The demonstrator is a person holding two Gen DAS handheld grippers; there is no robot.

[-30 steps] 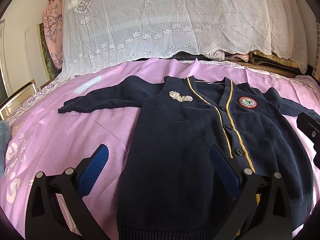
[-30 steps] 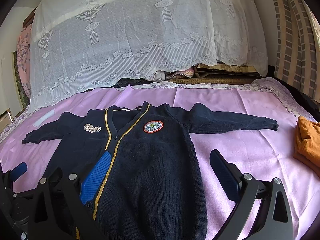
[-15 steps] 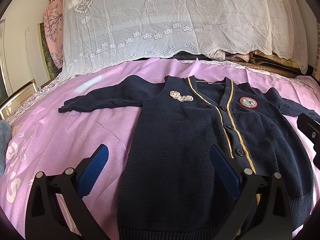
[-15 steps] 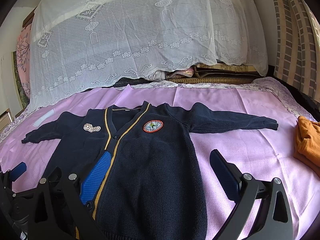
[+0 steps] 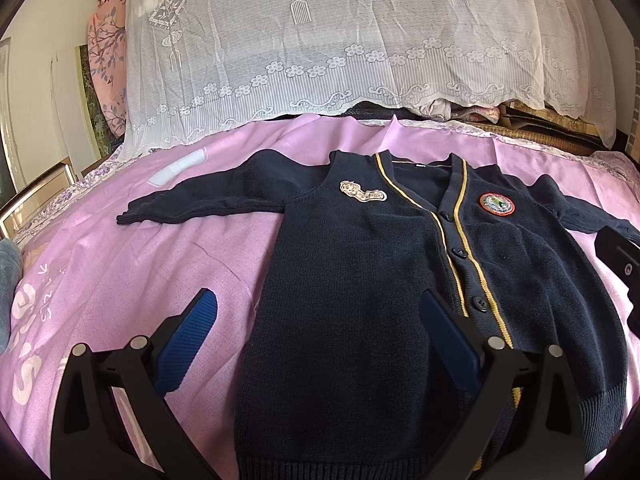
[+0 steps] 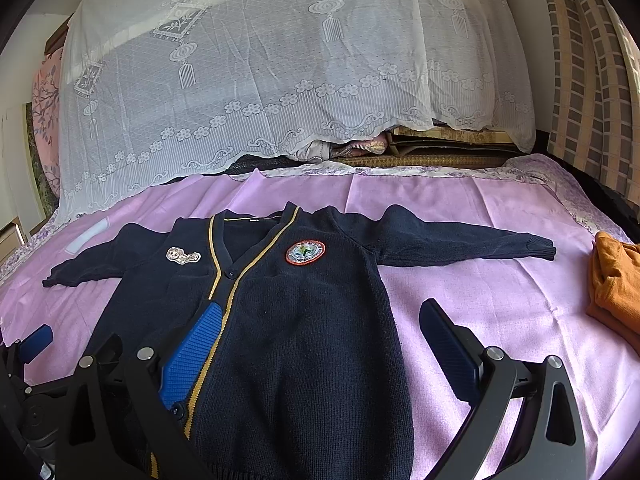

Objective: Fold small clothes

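A small navy cardigan with yellow trim, a round red badge and a pale patch lies flat, front up, on the pink bedsheet, both sleeves spread sideways. My left gripper hovers open above its lower left half, nothing between the blue pads. Over the lower right half my right gripper is open too, with one pad above the button placket and the other past the garment's right edge. The hem runs under both grippers. Part of the right gripper's frame shows at the left view's right edge.
A white lace cover drapes a heap behind the bed. Folded orange cloth lies on the sheet at the far right. A grey-blue cloth sits at the left edge. A striped curtain hangs at the right.
Both grippers have stayed nearly still; the cardigan sits a touch lower in both views. Neither gripper has taken hold of anything.
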